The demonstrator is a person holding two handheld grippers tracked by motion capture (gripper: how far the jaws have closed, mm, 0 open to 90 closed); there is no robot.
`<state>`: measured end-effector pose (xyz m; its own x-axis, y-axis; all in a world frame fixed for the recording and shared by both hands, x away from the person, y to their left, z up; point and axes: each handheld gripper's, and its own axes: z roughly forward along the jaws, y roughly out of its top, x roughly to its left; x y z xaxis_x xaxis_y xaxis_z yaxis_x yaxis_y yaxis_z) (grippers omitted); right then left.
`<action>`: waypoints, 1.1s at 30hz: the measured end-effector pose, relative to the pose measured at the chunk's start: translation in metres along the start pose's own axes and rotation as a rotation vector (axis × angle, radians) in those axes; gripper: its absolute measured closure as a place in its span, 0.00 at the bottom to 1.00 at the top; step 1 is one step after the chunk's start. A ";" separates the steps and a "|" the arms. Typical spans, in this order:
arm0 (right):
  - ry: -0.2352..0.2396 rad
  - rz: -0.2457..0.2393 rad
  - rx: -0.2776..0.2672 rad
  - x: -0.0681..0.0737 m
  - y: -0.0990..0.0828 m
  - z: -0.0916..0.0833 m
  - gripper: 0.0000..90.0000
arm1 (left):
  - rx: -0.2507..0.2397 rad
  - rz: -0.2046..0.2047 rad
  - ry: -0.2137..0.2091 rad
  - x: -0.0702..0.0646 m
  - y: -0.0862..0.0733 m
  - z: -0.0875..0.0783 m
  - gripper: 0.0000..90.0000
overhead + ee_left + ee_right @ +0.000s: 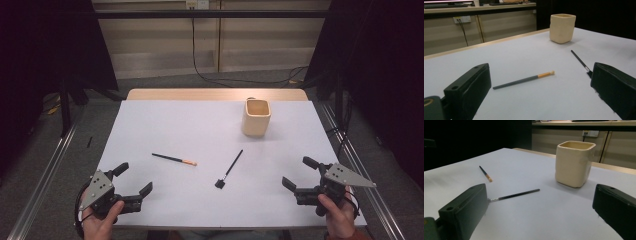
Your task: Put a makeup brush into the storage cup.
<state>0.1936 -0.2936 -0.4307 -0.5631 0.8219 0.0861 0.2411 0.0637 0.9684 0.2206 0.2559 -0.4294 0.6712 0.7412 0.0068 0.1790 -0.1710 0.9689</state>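
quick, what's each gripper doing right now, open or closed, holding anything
Left gripper: open, holding nothing, over the white table.
Right gripper: open, holding nothing.

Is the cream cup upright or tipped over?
Upright: the cream cup stands on its base with its square mouth facing up.

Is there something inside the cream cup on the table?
The cream cup stands upright and open. Only the inner walls near its rim can be seen, and nothing sticks out of it. Its bottom is hidden by its own walls, so I cannot tell.
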 end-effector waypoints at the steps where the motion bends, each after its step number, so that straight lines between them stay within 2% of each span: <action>1: 0.004 -0.005 0.003 0.000 0.000 0.000 0.00 | 0.001 0.001 -0.001 0.001 0.001 0.001 0.03; 3: 0.004 -0.006 0.005 0.000 0.000 0.001 0.00 | -0.001 -0.007 -0.004 0.002 0.003 0.001 0.03; 5: 0.007 0.000 0.001 0.000 0.000 0.001 0.00 | -0.021 -0.043 -0.023 0.002 0.005 0.000 0.03; 6: 0.006 0.001 0.002 0.000 0.000 0.001 0.00 | -0.029 -0.048 -0.022 0.002 0.007 0.000 0.03; 9: 0.008 0.000 -0.001 0.000 0.000 0.001 0.00 | -0.030 -0.021 -0.007 0.001 0.009 -0.001 0.03; 10: 0.008 -0.001 -0.001 0.000 0.000 0.001 0.00 | -0.032 -0.028 -0.012 0.002 0.011 0.000 0.03; 13: 0.009 -0.001 0.003 0.000 0.000 0.001 0.00 | -0.029 -0.012 -0.006 0.003 0.013 0.001 0.03; 17: 0.009 0.001 0.003 0.000 0.000 0.001 0.00 | -0.029 0.000 -0.018 0.004 0.017 0.004 0.03; 19: 0.006 0.005 0.003 0.000 0.000 0.001 0.00 | -0.020 0.019 -0.017 0.006 0.022 0.007 0.03; 28: 0.010 0.000 0.001 0.000 0.000 0.002 0.00 | -0.048 0.021 0.015 0.018 0.033 0.025 0.03; 29: 0.011 0.000 0.002 0.000 0.000 0.002 0.00 | -0.054 0.012 0.014 0.020 0.034 0.027 0.03; 33: 0.013 -0.002 0.004 0.000 0.000 0.002 0.00 | -0.054 0.019 0.014 0.022 0.038 0.031 0.03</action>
<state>0.1954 -0.2925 -0.4315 -0.5737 0.8144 0.0868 0.2432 0.0682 0.9676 0.2646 0.2457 -0.4006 0.6639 0.7473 0.0286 0.1271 -0.1505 0.9804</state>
